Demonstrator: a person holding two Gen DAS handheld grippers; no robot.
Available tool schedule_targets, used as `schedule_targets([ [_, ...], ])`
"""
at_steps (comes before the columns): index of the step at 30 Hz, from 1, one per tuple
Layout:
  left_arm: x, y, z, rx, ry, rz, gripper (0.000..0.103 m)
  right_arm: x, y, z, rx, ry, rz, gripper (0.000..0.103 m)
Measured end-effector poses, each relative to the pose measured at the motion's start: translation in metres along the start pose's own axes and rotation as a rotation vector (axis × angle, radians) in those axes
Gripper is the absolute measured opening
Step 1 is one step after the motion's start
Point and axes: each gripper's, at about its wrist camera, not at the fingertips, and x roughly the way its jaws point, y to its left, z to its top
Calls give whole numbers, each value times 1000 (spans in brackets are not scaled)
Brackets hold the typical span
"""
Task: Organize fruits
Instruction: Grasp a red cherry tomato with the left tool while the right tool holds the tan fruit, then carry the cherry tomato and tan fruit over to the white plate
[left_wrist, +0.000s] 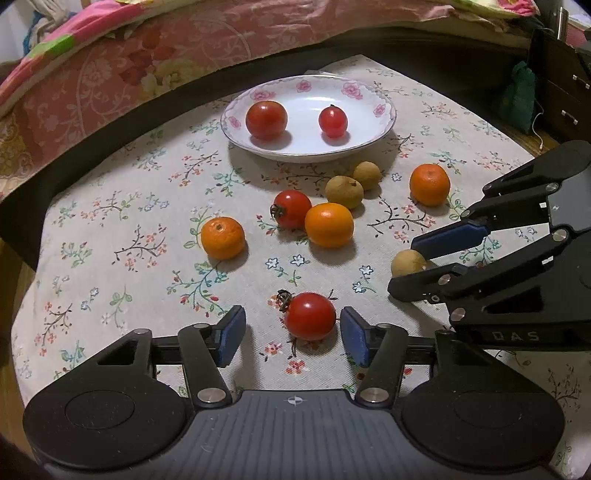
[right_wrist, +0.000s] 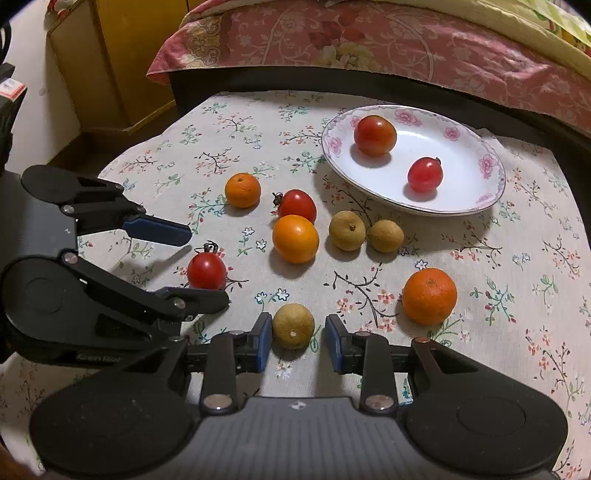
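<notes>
Longan (right_wrist: 293, 326) half hidden from left camera, between spread right gripper (right_wrist: 297, 341) fingers, near plate (right_wrist: 491, 162). Left gripper (left_wrist: 293, 334) open around tomato (left_wrist: 309, 320). "OAS" lettering partly cut off.

Open left claw (left_wrist: 291, 334) straddling tomato (left_wrist: 310, 320), plate (left_wrist: 384, 122) beyond

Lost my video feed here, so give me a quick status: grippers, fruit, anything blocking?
Left gripper open around tomato. Right gripper open around longan. Two tomatoes already on plate. Nothing in the way.
</notes>
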Motion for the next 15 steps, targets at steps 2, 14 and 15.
schedule_targets([
  [2, 0, 1, 1, -5, 2, -6, 60, 0, 0, 1, 1, 0, 0, 31],
  [14, 0, 4, 5, -73, 25, -68, 38, 2, 4, 3, -9, 14, 2, 25],
  [15, 0, 5, 5, -83, 25, -72, 38, 2, 4, 3, -8, 14, 3, 25],
])
